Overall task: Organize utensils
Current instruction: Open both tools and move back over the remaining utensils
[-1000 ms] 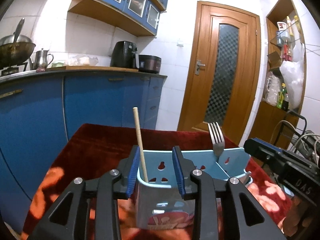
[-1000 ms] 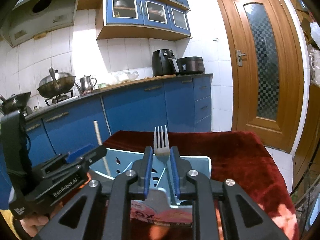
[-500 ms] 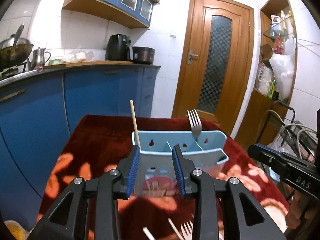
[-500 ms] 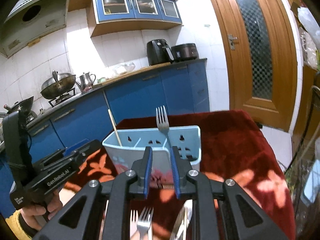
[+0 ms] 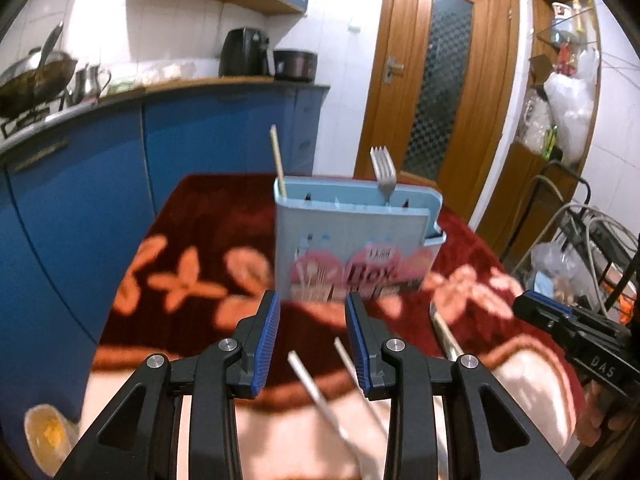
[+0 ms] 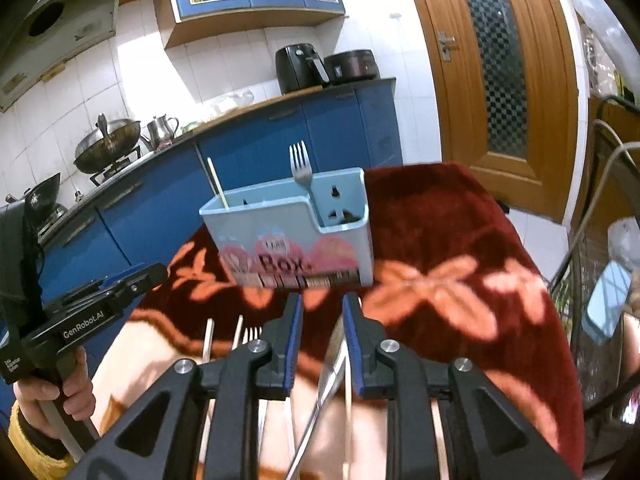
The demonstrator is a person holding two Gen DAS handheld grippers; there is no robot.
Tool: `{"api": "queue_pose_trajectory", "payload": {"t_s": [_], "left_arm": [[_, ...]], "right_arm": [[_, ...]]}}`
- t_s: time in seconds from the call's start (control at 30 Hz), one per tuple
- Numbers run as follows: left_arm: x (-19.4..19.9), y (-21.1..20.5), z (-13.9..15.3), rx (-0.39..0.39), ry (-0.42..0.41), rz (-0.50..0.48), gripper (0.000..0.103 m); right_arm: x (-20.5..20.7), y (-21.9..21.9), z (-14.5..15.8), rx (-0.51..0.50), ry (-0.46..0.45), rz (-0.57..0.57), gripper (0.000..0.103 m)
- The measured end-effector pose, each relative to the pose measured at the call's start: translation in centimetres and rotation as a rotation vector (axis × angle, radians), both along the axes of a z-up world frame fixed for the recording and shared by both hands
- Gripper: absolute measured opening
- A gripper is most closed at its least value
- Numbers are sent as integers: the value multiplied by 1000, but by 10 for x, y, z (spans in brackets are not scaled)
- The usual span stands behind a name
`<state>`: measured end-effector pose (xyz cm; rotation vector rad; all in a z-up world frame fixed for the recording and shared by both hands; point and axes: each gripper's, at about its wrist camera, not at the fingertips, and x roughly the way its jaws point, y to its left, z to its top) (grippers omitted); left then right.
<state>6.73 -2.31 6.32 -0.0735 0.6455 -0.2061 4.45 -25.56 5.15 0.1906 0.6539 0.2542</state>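
A light blue utensil box [image 5: 352, 240] stands upright on the red flowered cloth [image 5: 192, 248]; it also shows in the right wrist view [image 6: 292, 236]. A wooden chopstick [image 5: 277, 160] stands in its left part and a metal fork [image 5: 383, 172] in its right part. My left gripper [image 5: 313, 340] is open and empty, held back from the box. My right gripper [image 6: 322, 344] is open and empty too. Loose utensils [image 5: 320, 392] lie on the cloth under the grippers, among them a fork [image 6: 252, 336] and a knife [image 6: 324, 392].
Blue kitchen cabinets [image 5: 80, 184] run along the left with a wok [image 6: 106, 148], kettle and air fryer [image 6: 298, 68] on the counter. A wooden door [image 5: 436, 92] is behind the table. Shelves, bags and cables [image 5: 580, 220] crowd the right side.
Both grippers have pulled back and risen away from the box, after the right one let go of the fork in it. Loose utensils on the cloth have come into view.
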Motion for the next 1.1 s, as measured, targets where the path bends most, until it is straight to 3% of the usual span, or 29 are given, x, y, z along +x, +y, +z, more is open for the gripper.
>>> {"api": "queue_pose_trajectory", "payload": {"t_s": [0.37,0.83,1.03,1.1], "left_arm": [[-9,0,-41,19,186,9,34],[7,-22,-69,46,359,-53,34],[19,-21,-74,17,418,-65,34],[24,-20,-74,14,432,-64,30]], "right_arm": [[-24,-13,-25,6,61,-10,31],[-31,-30,-43,18,105,-24,33],[-29,-35,-48,21,124,-33,33],[-28,-37,-49,22,130,-34,33]]}}
